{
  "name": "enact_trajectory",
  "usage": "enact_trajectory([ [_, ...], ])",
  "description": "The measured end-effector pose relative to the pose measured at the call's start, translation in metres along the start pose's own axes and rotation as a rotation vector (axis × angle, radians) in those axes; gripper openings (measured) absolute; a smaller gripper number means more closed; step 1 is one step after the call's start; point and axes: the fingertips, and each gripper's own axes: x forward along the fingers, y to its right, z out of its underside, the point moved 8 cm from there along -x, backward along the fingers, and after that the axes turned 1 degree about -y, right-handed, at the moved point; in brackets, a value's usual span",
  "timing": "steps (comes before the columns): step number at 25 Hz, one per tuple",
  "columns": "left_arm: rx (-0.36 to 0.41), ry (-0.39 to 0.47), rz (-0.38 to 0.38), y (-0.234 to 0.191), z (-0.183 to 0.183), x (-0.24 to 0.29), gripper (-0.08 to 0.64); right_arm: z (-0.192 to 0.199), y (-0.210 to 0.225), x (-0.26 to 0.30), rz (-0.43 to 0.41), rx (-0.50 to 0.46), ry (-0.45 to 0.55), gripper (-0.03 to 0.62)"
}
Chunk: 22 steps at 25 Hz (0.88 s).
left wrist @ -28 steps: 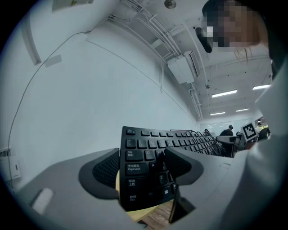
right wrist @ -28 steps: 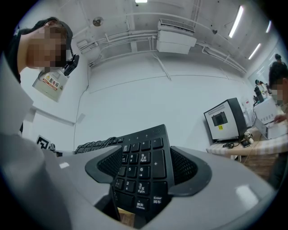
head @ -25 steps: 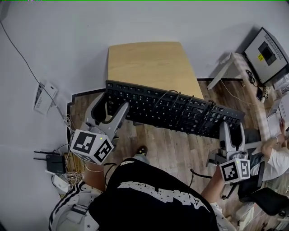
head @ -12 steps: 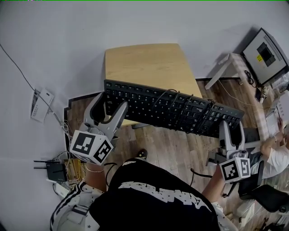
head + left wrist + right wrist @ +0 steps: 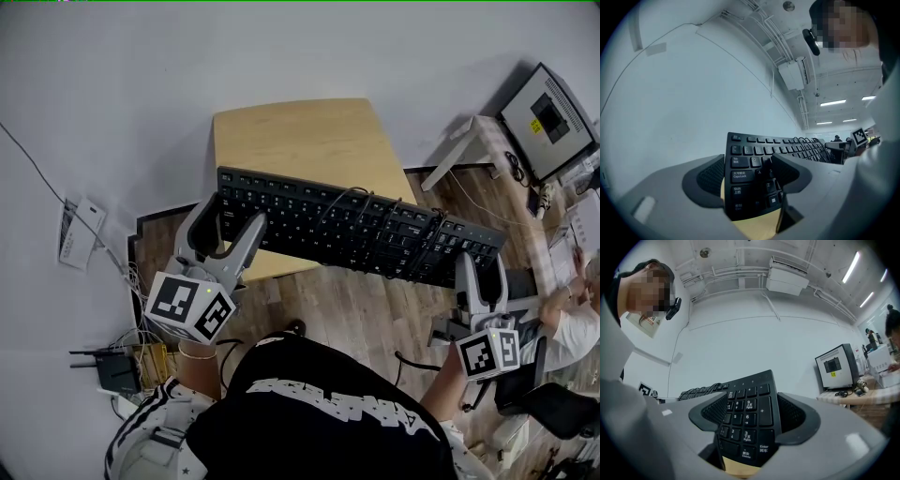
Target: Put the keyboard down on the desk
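Note:
A long black keyboard [image 5: 356, 228] hangs in the air, held by both ends, its coiled cable lying on the keys. My left gripper [image 5: 228, 228] is shut on its left end [image 5: 747, 176], near the Caps Lock and Shift keys. My right gripper [image 5: 478, 272] is shut on the number-pad end [image 5: 747, 420]. A small light-wood desk [image 5: 295, 145] stands below, against the white wall; the keyboard's left half is over the desk's near part and its right half is out over the wooden floor. Desk wood [image 5: 757, 227] shows under the keyboard in both gripper views.
A monitor [image 5: 546, 117] stands on a white table at the right. A router and cables [image 5: 112, 370] lie on the floor at the left by the wall. A black chair [image 5: 553, 412] is at the lower right. The person's dark shirt fills the bottom.
The keyboard and both grippers hold the same grip. The desk has shifted nearer under the keyboard: in the gripper views desk wood now shows below it where floor showed before.

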Motion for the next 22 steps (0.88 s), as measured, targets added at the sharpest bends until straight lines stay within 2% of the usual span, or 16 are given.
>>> enact_trajectory([
  [7,0.0,0.01,-0.001,-0.0017,0.0034,0.002,0.299,0.0018,0.0005,0.0013,0.001,0.003,-0.007,0.334],
  [22,-0.016,-0.024,0.016,-0.003,-0.0017,0.0039,0.299,0.001,-0.0029,-0.0037,0.031,0.02,-0.023,0.333],
])
